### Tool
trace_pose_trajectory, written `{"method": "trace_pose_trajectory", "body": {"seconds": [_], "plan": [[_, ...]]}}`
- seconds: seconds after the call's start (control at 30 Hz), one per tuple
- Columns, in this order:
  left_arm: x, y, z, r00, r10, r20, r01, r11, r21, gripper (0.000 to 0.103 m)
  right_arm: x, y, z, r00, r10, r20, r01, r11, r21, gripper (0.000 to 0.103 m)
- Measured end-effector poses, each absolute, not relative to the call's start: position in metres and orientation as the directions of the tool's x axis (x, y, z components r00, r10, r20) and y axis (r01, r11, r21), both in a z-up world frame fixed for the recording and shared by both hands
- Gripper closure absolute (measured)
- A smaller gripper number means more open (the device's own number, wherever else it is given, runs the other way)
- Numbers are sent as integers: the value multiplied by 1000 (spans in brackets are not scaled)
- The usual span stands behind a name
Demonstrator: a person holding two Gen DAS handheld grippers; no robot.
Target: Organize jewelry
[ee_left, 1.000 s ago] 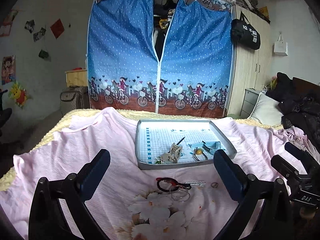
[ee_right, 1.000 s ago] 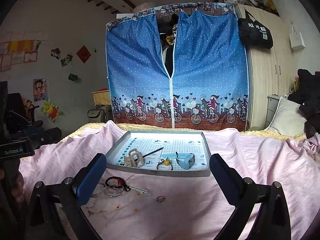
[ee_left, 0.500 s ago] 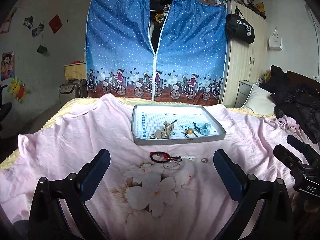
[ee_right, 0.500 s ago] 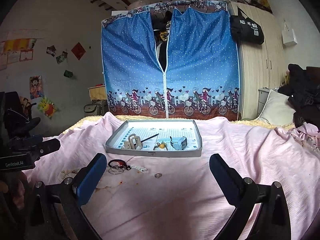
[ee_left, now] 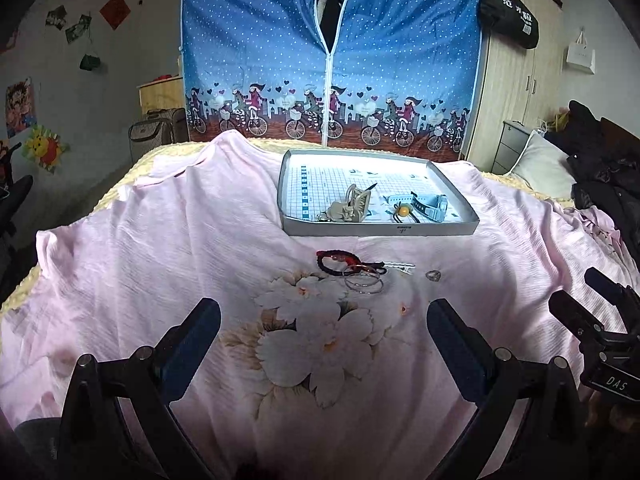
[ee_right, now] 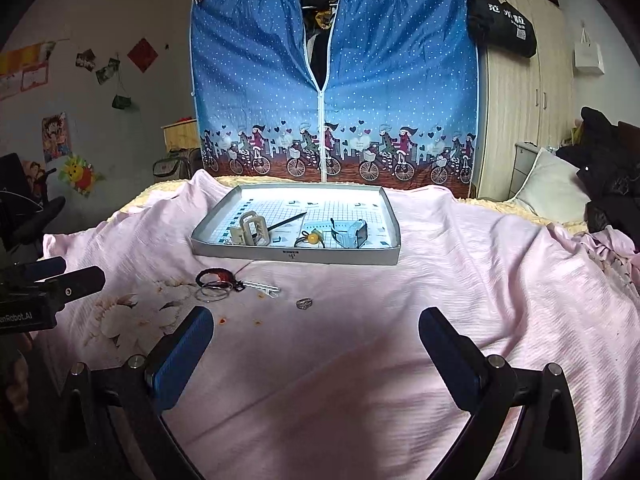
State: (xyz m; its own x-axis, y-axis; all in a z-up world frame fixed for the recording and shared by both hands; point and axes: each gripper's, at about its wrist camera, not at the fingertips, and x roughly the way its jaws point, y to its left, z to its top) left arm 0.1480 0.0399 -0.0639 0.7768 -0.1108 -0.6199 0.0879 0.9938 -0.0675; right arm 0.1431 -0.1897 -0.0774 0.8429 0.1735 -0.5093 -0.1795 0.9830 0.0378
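A grey tray [ee_left: 380, 229] [ee_right: 296, 257] lies on the pink bedsheet and holds a beige hair claw [ee_left: 348, 206] [ee_right: 250, 230], a light blue watch [ee_left: 426, 202] [ee_right: 352, 234], a yellow-bead hair tie [ee_left: 403, 211] [ee_right: 312, 237] and a dark stick [ee_right: 288, 220]. In front of the tray lie a red-black bracelet [ee_left: 338, 261] [ee_right: 214, 276], thin silver bangles [ee_left: 363, 282] [ee_right: 212, 293], a silver hair clip [ee_left: 400, 267] [ee_right: 262, 287] and a small ring [ee_left: 433, 275] [ee_right: 304, 303]. My left gripper [ee_left: 323, 338] and right gripper [ee_right: 316, 346] both hover open and hold nothing, well short of the loose pieces.
The pink sheet [ee_left: 160, 260] with a flower print covers the bed. A blue fabric wardrobe [ee_left: 328, 52] stands behind it, a wooden wardrobe [ee_left: 516, 92] and dark clothes [ee_left: 600, 172] at the right. The other gripper shows at the edge of each view.
Both grippers have drawn back from the tray over the last second, so the tray and loose jewelry look farther off. The jaws stayed open. Nothing on the bed moved.
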Motion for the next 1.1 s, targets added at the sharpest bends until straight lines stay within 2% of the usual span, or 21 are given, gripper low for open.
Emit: {"method": "trace_pose_trajectory", "body": {"seconds": [0.27,0.37,0.47,0.57,0.63,0.77,0.9,1.1], "plan": [[160,45,-74,720,-108,-685,59,994,-95,2,151,-186,-84,816,151,-558,-171,985,17,0],[164,47,-76,698,-122,-706,58,992,-114,2,159,-190,-87,790,175,-588,-179,983,51,0],[174,48,-79,645,-166,-746,87,986,-144,2,170,-200,-87,759,218,-613,-181,976,123,0],[194,48,-77,566,-249,-786,162,968,-191,2,184,-206,-86,739,221,-636,-181,975,129,0],[207,47,-74,552,-228,-802,196,970,-140,2,196,-209,-87,717,231,-657,-188,973,138,0],[239,44,-84,444,-258,-858,234,958,-167,2,225,-212,-100,634,301,-712,-227,953,201,0],[267,31,-104,383,-205,-901,296,951,-90,2,254,-210,-119,583,273,-765,-270,953,135,0],[285,22,-119,413,-223,-883,383,922,-54,2,289,-208,-141,546,311,-778,-348,929,127,0]]}}
